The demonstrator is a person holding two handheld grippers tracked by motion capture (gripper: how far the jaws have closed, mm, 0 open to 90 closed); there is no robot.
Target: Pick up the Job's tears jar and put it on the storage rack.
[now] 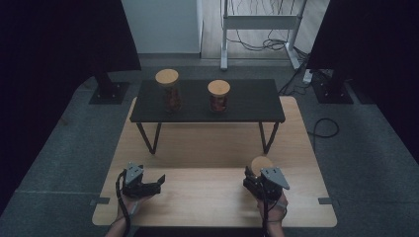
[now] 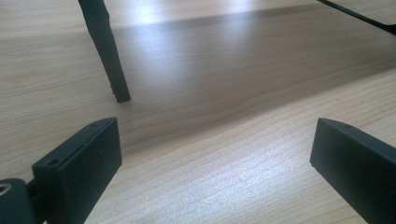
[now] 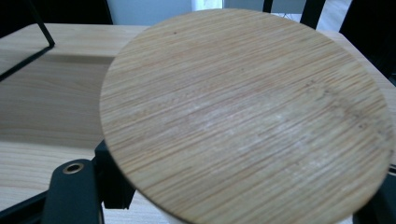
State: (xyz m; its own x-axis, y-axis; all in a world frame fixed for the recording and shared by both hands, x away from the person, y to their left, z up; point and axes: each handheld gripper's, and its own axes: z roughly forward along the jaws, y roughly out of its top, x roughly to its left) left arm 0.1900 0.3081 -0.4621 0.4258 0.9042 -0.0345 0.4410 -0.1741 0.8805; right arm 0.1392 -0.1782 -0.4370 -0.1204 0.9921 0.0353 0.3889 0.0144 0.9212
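Where the grey floor meets the middle of the scene, a light wooden bench [image 1: 207, 148] spreads out, its near edge closest to the person. On its far half stands a low black shelf [image 1: 247, 101] on thin slanted legs, and one such leg [image 2: 105, 51] rises close ahead in the left gripper view. Two clear jars with round wooden lids stand on the shelf, well apart: the left jar [image 1: 168, 91] a little farther off, the right jar [image 1: 219, 96] near the shelf's centre. Both seem to hold something reddish brown, though the dim light makes that hard to confirm.

At the near right of the bench, the right tool [image 1: 258, 181] is closed on a third jar [image 1: 260, 165], whose round bamboo lid [image 3: 243, 116] is seen very close up in the right gripper view, with the black jaws either side of the jar just beneath it. The person's right hand [image 1: 272, 207] holds this tool from the near edge.

At the near left, the left tool [image 2: 212, 158] rests low over bare wood with its jaws spread wide and nothing between them. The left hand [image 1: 129, 203] grips it from below, a cable trailing toward the near edge.
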